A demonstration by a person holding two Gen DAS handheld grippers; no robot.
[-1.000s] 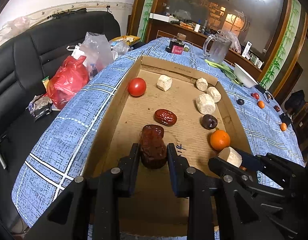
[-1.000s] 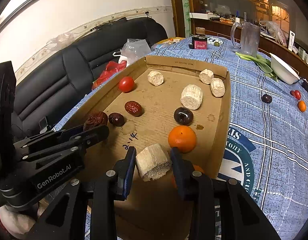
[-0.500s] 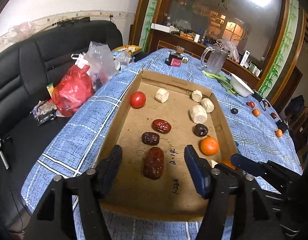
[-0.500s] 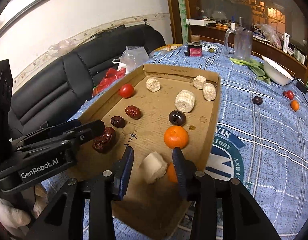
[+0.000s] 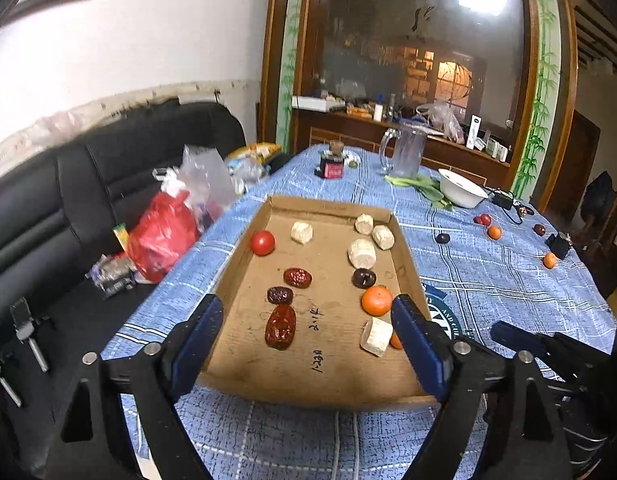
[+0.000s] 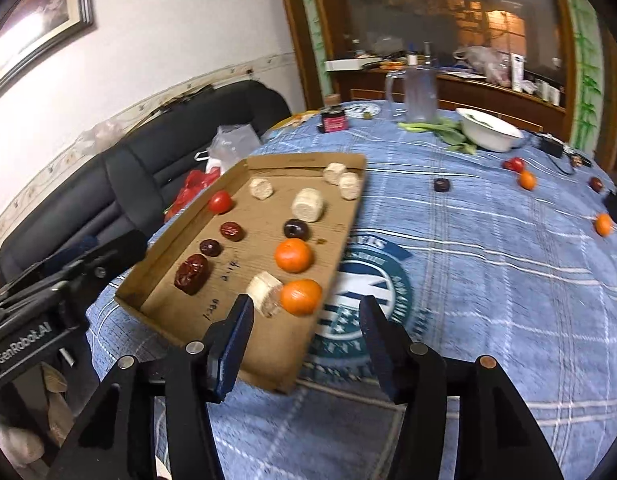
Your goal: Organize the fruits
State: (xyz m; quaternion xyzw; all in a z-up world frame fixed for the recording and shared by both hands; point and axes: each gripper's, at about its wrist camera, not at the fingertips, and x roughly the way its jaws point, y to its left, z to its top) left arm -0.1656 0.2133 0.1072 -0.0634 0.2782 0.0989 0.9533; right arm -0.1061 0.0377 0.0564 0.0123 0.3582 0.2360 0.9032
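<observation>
Now both grippers, left (image 5: pixel 306 344) and right (image 6: pixel 306 344), hover with jaws apart above the cardboard tray (image 5: pixel 328 210).

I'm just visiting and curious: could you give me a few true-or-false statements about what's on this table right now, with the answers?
1. Both the left gripper and the right gripper are open and empty. True.
2. The red tomato lies outside the cardboard tray. False: it lies inside, near the far left corner.
3. Some small fruits lie on the blue tablecloth outside the tray. True.
4. The white bowl sits inside the tray. False: it stands on the tablecloth beyond it.
</observation>
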